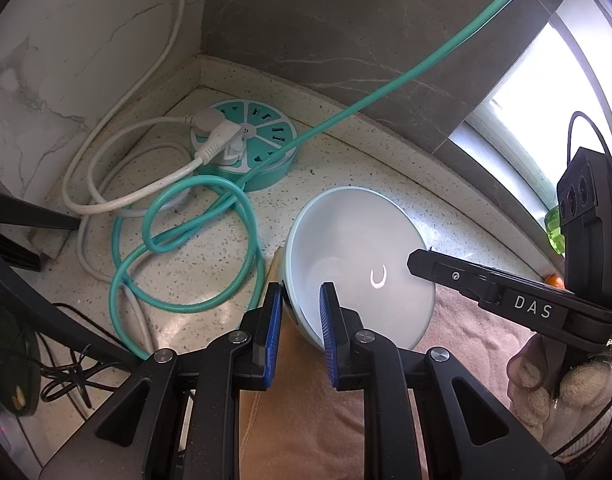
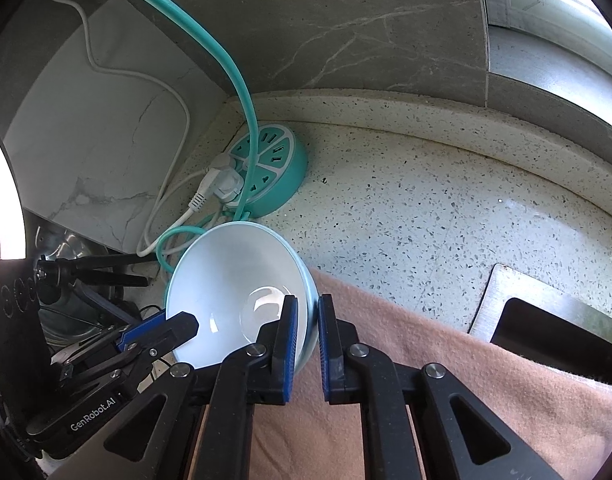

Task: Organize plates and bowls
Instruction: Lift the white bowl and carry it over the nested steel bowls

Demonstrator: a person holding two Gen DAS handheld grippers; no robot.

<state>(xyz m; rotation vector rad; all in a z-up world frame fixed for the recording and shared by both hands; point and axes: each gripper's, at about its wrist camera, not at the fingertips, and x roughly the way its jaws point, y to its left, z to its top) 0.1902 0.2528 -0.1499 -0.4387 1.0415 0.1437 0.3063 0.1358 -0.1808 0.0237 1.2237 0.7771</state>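
Note:
A pale blue bowl [image 1: 357, 256] with a white inside is tilted above the edge of a pink towel [image 1: 457, 336]. My left gripper [image 1: 302, 320] straddles its near-left rim, one blue pad inside and one outside, shut on it. My right gripper [image 2: 306, 334] is shut on the bowl's [image 2: 234, 288] right rim in the same way. The right gripper's finger shows at the right of the left wrist view [image 1: 485, 284]; the left gripper shows at lower left of the right wrist view [image 2: 162, 332].
A teal round power strip [image 1: 246, 144] with a white plug sits in the counter corner. Teal cable loops [image 1: 186, 240] and white cable lie left of the bowl. A speckled counter [image 2: 445, 216] runs right to a metal sink edge [image 2: 521, 300]. Marble walls stand behind.

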